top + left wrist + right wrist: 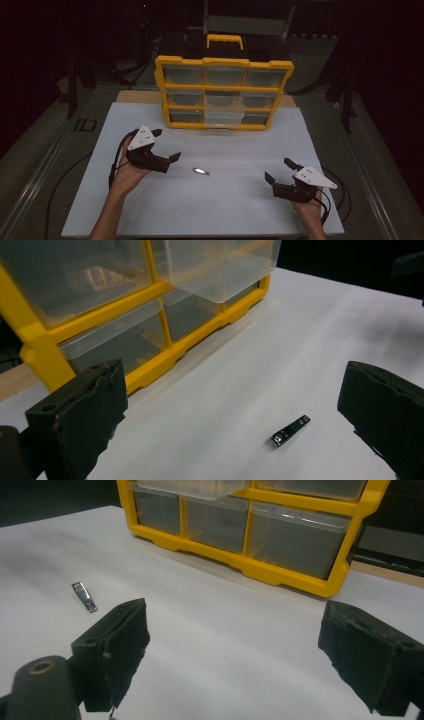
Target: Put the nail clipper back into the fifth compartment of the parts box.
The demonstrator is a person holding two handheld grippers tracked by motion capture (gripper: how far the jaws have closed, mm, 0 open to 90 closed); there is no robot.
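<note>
A small silver nail clipper [201, 171] lies flat on the white board [210, 205], midway between my two grippers. In the left gripper view the nail clipper [290, 430] rests just ahead of the jaws, nearer the right one. My left gripper [165, 144] is open and empty, a short way left of the clipper. My right gripper [280, 170] is open and empty too, further to the right. The right gripper view has the nail clipper [84, 596] off to the left of its jaws. A yellow drawer organizer [222, 92] stands at the back, its middle clear drawer [223, 111] pulled partly out.
The organizer [45, 355] with several clear drawers stands upright on the board's far edge, a black and yellow toolbox [225, 45] behind it. Cables trail from both grippers. Dark floor surrounds the table.
</note>
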